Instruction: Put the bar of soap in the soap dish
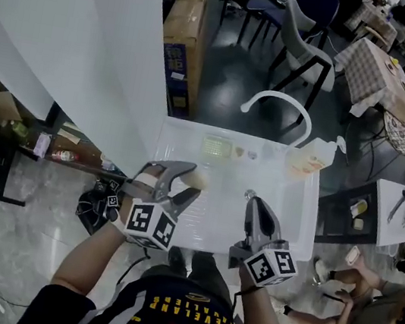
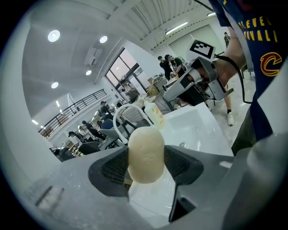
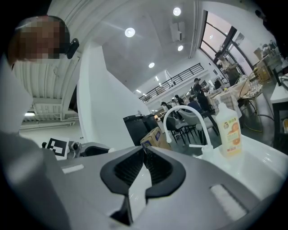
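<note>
A cream oval bar of soap (image 1: 197, 178) (image 2: 145, 155) is pinched between the pads of my left gripper (image 1: 188, 180) (image 2: 145, 167), which is shut on it over the left part of the white sink (image 1: 300, 220). The pale green soap dish (image 1: 217, 147) sits on the sink's back ledge, a little beyond the soap. My right gripper (image 1: 251, 198) (image 3: 144, 165) hangs over the basin's middle with its jaws shut and nothing between them. It also shows in the left gripper view as a grey head (image 2: 176, 91) with a marker cube.
A white arched faucet (image 1: 280, 101) (image 3: 181, 113) (image 2: 120, 116) rises behind the ledge. An orange-labelled soap bottle (image 1: 314, 159) (image 3: 229, 129) stands at the back right. Two small items (image 1: 245, 154) lie beside the dish. A white wall panel (image 1: 92, 39) borders the left.
</note>
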`<act>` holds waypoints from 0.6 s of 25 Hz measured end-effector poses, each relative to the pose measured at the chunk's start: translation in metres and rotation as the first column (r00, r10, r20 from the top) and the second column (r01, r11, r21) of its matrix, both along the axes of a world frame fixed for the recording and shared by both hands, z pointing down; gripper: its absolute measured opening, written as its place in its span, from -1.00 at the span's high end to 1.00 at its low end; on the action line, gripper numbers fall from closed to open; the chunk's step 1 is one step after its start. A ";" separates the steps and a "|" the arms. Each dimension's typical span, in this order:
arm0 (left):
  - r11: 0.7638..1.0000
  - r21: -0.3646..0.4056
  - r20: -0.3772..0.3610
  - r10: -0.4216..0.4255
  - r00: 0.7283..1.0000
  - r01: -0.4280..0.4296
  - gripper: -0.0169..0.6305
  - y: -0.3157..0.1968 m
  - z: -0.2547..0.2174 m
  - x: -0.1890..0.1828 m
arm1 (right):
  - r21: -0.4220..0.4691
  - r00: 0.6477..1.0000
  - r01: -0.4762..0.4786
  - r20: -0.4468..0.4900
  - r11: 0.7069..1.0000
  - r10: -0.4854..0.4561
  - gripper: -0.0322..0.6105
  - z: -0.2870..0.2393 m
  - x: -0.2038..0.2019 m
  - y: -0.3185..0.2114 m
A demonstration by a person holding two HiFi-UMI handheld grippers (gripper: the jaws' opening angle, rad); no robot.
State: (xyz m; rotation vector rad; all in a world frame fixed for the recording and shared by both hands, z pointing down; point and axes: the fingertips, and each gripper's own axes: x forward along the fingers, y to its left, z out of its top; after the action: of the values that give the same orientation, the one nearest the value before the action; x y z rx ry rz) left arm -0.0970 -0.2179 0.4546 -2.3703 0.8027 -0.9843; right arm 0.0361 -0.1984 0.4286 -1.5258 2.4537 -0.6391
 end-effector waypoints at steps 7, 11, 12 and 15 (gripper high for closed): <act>1.000 -0.014 0.031 0.010 0.999 -0.009 0.16 -0.018 0.012 0.010 | -0.012 1.000 0.000 0.006 1.000 0.000 0.83 0.012 0.008 -0.014; 0.999 -0.034 0.044 -0.006 0.999 0.007 0.16 -0.034 0.019 0.012 | -0.009 1.000 0.012 0.016 1.000 -0.012 0.83 0.015 0.010 -0.029; 0.999 -0.040 0.049 -0.011 0.999 0.013 0.16 -0.039 0.021 0.013 | -0.008 1.000 0.015 0.019 1.000 -0.015 0.84 0.014 0.010 -0.033; 0.998 -0.061 0.069 -0.024 0.997 0.028 0.16 -0.055 0.031 0.014 | -0.009 0.999 0.026 0.026 1.000 -0.025 0.84 0.015 0.012 -0.046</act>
State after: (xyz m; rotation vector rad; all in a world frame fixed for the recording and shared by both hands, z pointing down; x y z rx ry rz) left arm -0.0828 -0.2725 0.4859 -2.3700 0.7901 -1.1101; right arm 0.0478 -0.2444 0.4432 -1.4822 2.4582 -0.6720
